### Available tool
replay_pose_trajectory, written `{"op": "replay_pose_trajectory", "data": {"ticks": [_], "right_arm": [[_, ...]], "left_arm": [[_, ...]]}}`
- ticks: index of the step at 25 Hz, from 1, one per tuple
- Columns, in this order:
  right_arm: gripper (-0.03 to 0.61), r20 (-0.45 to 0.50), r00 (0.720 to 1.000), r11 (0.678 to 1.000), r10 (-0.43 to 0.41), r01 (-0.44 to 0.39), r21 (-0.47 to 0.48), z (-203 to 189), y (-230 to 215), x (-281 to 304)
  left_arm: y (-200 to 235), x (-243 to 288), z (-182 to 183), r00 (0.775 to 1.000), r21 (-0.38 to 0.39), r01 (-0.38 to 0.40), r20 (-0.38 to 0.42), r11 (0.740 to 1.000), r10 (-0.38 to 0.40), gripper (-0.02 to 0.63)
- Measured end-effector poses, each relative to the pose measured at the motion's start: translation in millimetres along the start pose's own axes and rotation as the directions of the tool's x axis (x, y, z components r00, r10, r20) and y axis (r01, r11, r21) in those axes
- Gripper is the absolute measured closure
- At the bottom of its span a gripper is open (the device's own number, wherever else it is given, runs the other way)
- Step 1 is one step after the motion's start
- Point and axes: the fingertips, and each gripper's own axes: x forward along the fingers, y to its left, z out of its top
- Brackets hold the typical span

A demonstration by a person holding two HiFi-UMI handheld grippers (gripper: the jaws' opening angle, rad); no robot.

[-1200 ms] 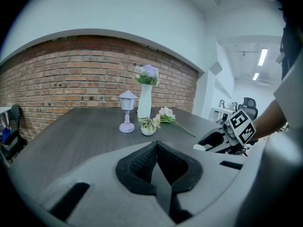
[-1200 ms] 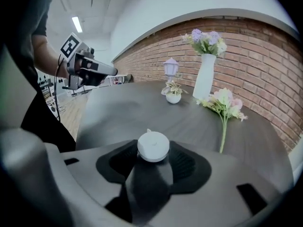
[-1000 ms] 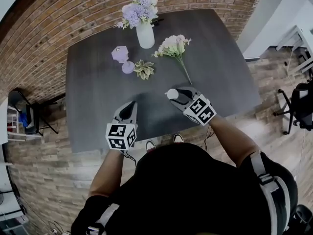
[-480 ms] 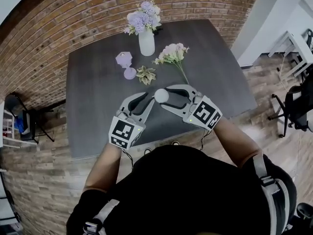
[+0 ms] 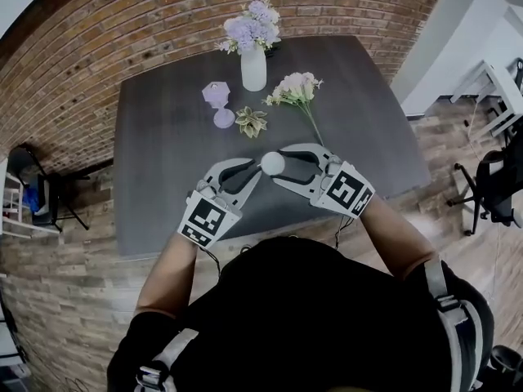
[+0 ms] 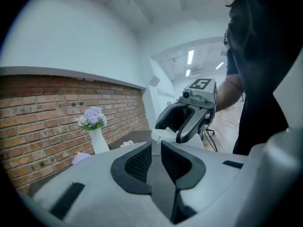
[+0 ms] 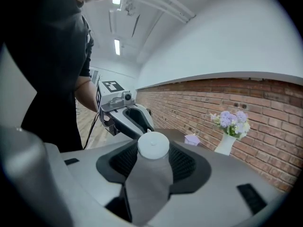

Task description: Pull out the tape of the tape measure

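Note:
My right gripper (image 5: pixel 278 164) is shut on a round white tape measure (image 5: pixel 272 163), held in the air above the near part of the dark table (image 5: pixel 163 137). In the right gripper view the white case (image 7: pixel 153 144) sits between the black pads. My left gripper (image 5: pixel 258 172) points at it from the left, its tips right against the case. In the left gripper view its jaws stand almost closed with a narrow slit, and a small white part of the tape measure (image 6: pixel 156 136) shows just beyond the tips. I cannot see any tape pulled out.
At the back of the table stand a white vase of lilac flowers (image 5: pixel 253 62), a small lilac ornament (image 5: pixel 217 100), a little green plant (image 5: pixel 251 121) and a loose flower stem (image 5: pixel 298 92). A brick wall lies behind, and an office chair (image 5: pixel 494 186) stands at the right.
Both grippers have risen from the table's front edge and come together. The left gripper's tips now touch the tape measure, which the right gripper has carried slightly left.

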Motion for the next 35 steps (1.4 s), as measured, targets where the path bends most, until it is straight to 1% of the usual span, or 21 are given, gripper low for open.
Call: {"op": "replay_pose_trajectory", "data": {"ticks": [2,5,8,12,14,17,19,21,23,25,29,33,34,35], "right_arm": [[0.373,-0.001,1.000,1.000,0.010,-0.010,-0.006,0,0,-1],[0.373,-0.003,1.000,1.000,0.022,-0.022,-0.013,-1,2,-2],[0.373,0.001,1.000,1.000,0.025,-0.025,-0.003,-2,3,-2],[0.373,0.016,1.000,1.000,0.019,-0.019,0.022,-3,0,0],[0.373,0.020,1.000,0.999,0.006,-0.007,0.034,-3,-4,0],[0.373,0.015,0.999,0.997,-0.040,0.039,0.062,-10,-17,-1],[0.374,0.014,0.996,0.991,-0.086,0.084,0.100,-17,-32,-6],[0.374,0.010,0.989,0.979,-0.146,0.143,0.144,-26,-50,-16],[0.374,0.002,0.977,0.960,-0.215,0.211,0.186,-35,-73,-29],[0.374,-0.010,0.958,0.934,-0.286,0.281,0.221,-43,-95,-45],[0.376,-0.047,0.905,0.869,-0.422,0.419,0.263,-61,-133,-81],[0.376,-0.075,0.844,0.796,-0.531,0.527,0.298,-75,-162,-116],[0.376,-0.080,0.833,0.782,-0.548,0.544,0.303,-77,-166,-122],[0.376,-0.085,0.825,0.774,-0.558,0.555,0.306,-80,-168,-127]], "left_arm": [[-5,1,1,1.000,0.030,0.017,-0.010,0.999,-0.016,0.577],[-8,1,1,1.000,0.037,0.026,-0.017,0.999,-0.026,0.598],[-8,1,0,1.000,0.021,0.027,-0.016,0.999,-0.026,0.601],[-4,2,0,1.000,-0.033,0.010,0.002,0.999,-0.009,0.603],[-1,2,0,1.000,-0.051,-0.017,0.007,0.999,0.017,0.603],[14,0,-3,0.996,-0.080,-0.091,0.007,0.993,0.092,0.604],[29,-6,-8,0.988,-0.119,-0.155,0.009,0.981,0.157,0.604],[45,-16,-15,0.975,-0.164,-0.218,0.001,0.962,0.221,0.604],[63,-29,-21,0.958,-0.205,-0.282,-0.007,0.937,0.287,0.604],[84,-45,-28,0.931,-0.229,-0.361,-0.024,0.904,0.365,0.604],[122,-84,-42,0.847,-0.240,-0.527,-0.067,0.815,0.528,0.604],[152,-122,-50,0.770,-0.255,-0.631,-0.089,0.733,0.632,0.604],[158,-130,-52,0.751,-0.264,-0.652,-0.094,0.711,0.653,0.604],[161,-136,-54,0.737,-0.273,-0.666,-0.098,0.694,0.669,0.604]]}}
